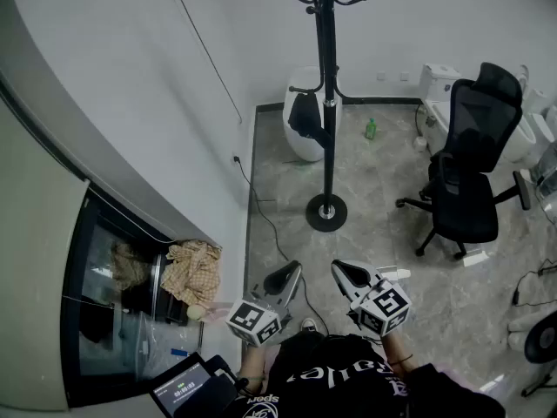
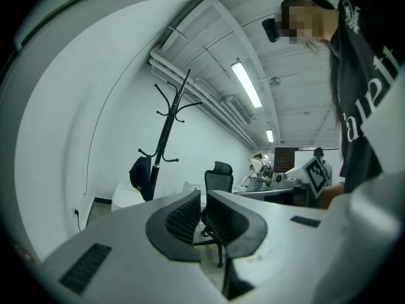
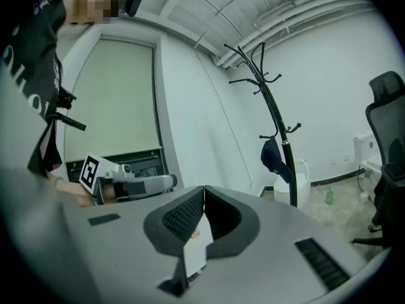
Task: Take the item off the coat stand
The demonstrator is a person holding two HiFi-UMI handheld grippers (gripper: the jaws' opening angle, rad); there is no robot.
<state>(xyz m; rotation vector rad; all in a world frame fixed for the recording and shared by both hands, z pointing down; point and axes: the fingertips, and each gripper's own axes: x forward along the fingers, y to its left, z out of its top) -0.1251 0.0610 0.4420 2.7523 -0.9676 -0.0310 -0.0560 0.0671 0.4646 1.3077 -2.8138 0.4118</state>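
Observation:
A black coat stand (image 1: 327, 103) rises from a round base on the grey floor ahead of me. A dark cap (image 1: 305, 117) hangs on one of its lower hooks, also seen in the left gripper view as the cap (image 2: 140, 173) and in the right gripper view as the cap (image 3: 273, 158). My left gripper (image 1: 293, 269) and right gripper (image 1: 338, 269) are held side by side close to my body, well short of the stand. Both are shut with nothing between the jaws, the left gripper (image 2: 204, 199) and the right gripper (image 3: 204, 192) alike.
A white rounded bin (image 1: 298, 81) stands behind the stand, and a green bottle (image 1: 371, 129) sits on the floor next to it. A black office chair (image 1: 467, 177) is at the right. A checked cloth (image 1: 193, 270) lies at a dark cabinet on the left. A cable runs along the wall.

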